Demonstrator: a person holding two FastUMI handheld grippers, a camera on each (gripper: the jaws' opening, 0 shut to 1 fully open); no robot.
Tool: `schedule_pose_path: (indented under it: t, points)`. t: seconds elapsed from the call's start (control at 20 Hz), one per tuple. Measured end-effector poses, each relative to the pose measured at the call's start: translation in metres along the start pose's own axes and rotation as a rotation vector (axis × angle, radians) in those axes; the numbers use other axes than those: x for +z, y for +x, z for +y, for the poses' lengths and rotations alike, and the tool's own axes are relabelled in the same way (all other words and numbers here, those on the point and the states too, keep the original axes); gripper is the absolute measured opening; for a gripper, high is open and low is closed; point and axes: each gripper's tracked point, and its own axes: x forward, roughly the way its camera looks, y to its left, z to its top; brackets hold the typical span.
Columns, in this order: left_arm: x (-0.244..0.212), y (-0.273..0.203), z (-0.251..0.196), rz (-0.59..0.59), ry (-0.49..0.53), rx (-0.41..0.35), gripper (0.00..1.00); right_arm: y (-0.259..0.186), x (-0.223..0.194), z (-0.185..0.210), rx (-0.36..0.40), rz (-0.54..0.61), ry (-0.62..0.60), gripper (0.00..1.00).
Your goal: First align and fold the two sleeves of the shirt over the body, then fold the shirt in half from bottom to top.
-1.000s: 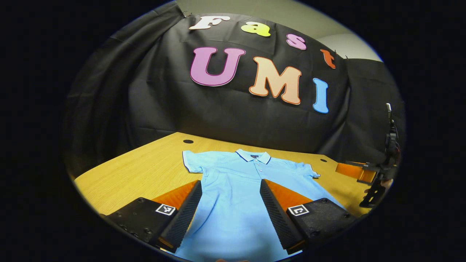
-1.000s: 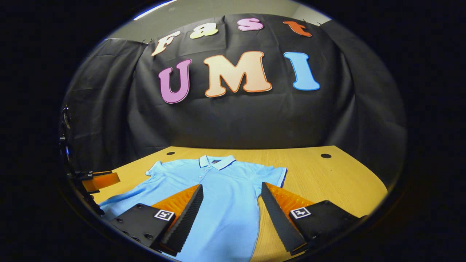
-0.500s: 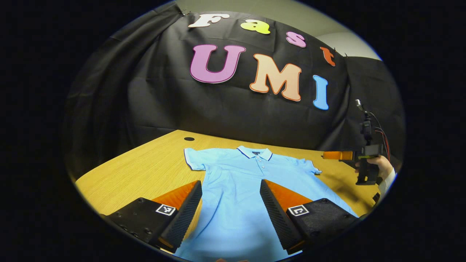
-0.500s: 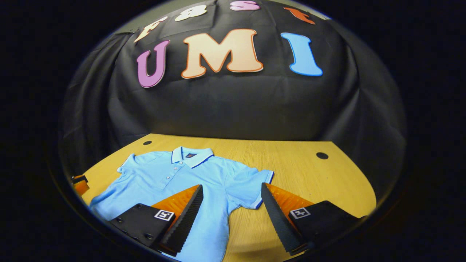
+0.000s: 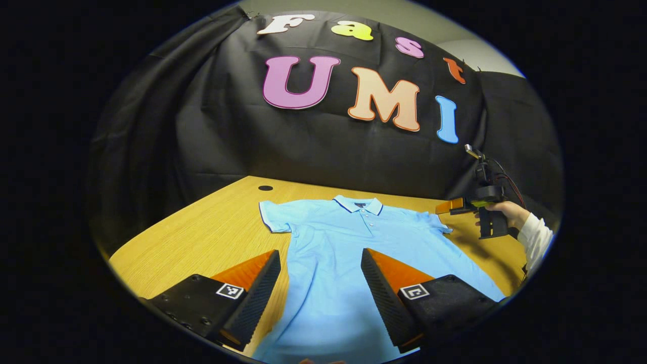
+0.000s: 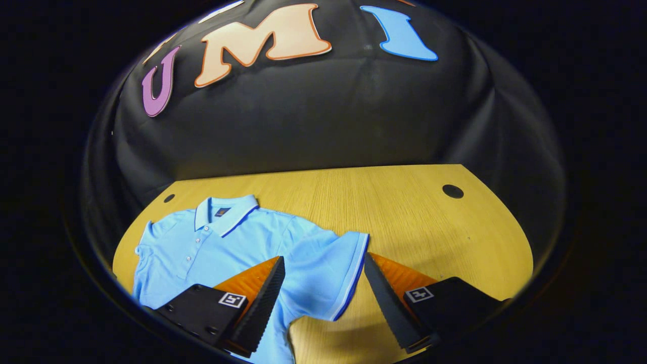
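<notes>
A light blue polo shirt [image 5: 349, 253] lies flat on the wooden table [image 5: 202, 237], collar toward the far wall and both short sleeves spread out. My left gripper [image 5: 320, 255] is open above the shirt's lower body, with cloth showing between its fingers. A hand holds my right gripper [image 5: 449, 206] just beyond the shirt's right sleeve [image 5: 435, 226]. In the right gripper view that gripper [image 6: 324, 258] is open, and the shirt's [image 6: 217, 247] dark-trimmed sleeve [image 6: 331, 268] lies in the gap between its fingers. I cannot tell whether it touches the cloth.
The table [image 6: 429, 227] has small round holes near its back edge [image 5: 265, 188] [image 6: 452, 191]. Black cloth walls close the booth behind and at both sides. A white sleeve [image 5: 536, 237] reaches in from the right, over bare wood to the right of the shirt.
My right gripper has moved forward and tilted down toward the shirt's right sleeve, which now lies between its fingers. My left gripper has barely moved over the lower body.
</notes>
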Motion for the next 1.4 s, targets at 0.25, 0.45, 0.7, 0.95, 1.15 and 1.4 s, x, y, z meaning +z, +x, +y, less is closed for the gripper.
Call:
schedule_pose_path:
  t: [0.25, 0.45, 0.7, 0.95, 1.15, 1.4]
  points:
    - [0.002, 0.004, -0.013, -0.001, -0.021, -0.039, 0.96, 0.022, -0.015, -0.005, -0.027, 0.059, -0.02, 0.95]
    - [0.004, 0.006, -0.016, -0.007, -0.017, -0.055, 0.95, 0.031, -0.03, -0.009, -0.034, 0.102, -0.015, 0.94]
    - [-0.006, 0.006, -0.014, 0.026, -0.03, -0.06, 0.95, 0.035, -0.031, -0.009, -0.028, 0.095, -0.021, 0.97]
    - [-0.007, 0.009, -0.011, 0.034, -0.04, -0.044, 0.95, 0.037, -0.03, 0.016, 0.055, 0.055, -0.059, 0.47]
    - [-0.006, 0.005, -0.011, 0.033, -0.036, -0.049, 0.95, 0.036, -0.028, 0.021, 0.013, 0.044, -0.056, 0.07]
    - [-0.009, 0.001, -0.008, 0.034, -0.037, -0.039, 0.95, 0.033, -0.019, 0.036, 0.033, 0.014, -0.025, 0.03]
